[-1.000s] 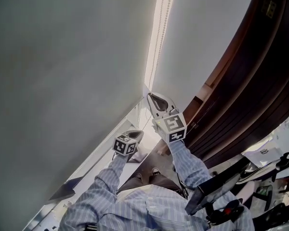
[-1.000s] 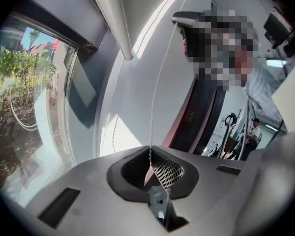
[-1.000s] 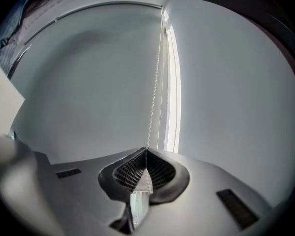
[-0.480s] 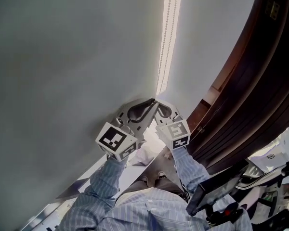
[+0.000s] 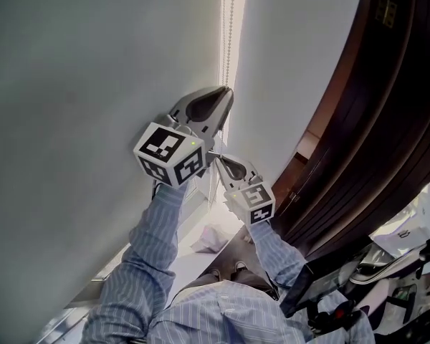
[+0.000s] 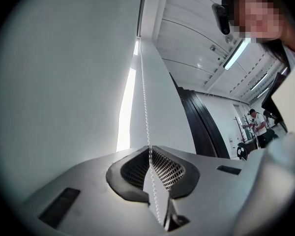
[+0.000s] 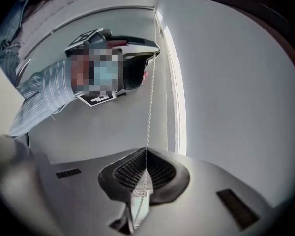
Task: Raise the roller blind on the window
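Observation:
The grey roller blind (image 5: pixel 93 84) hangs down over the window, and a bright slit shows along its right edge. A white bead chain (image 5: pixel 228 41) runs down that slit. My left gripper (image 5: pixel 228 92) is raised high on the chain, above the right one. Its jaws have just been opening and stand barely parted, with the chain (image 6: pixel 143 107) passing loosely between the pads at the left gripper (image 6: pixel 149 149). Lower down, my right gripper (image 5: pixel 217 160) is shut on the chain. In the right gripper view the chain (image 7: pixel 150 107) runs straight from the right gripper (image 7: pixel 146 150) to the left gripper (image 7: pixel 155 48).
A pale wall (image 5: pixel 294 63) stands right of the slit, then a dark brown panelled surface (image 5: pixel 387 120). Black equipment (image 5: pixel 387 264) lies at the lower right. In the left gripper view a person (image 6: pixel 255 124) stands far off under ceiling lights (image 6: pixel 238 53).
My left gripper has climbed along the chain from below the right gripper to above it. The right gripper has stayed about where it was, still shut on the chain.

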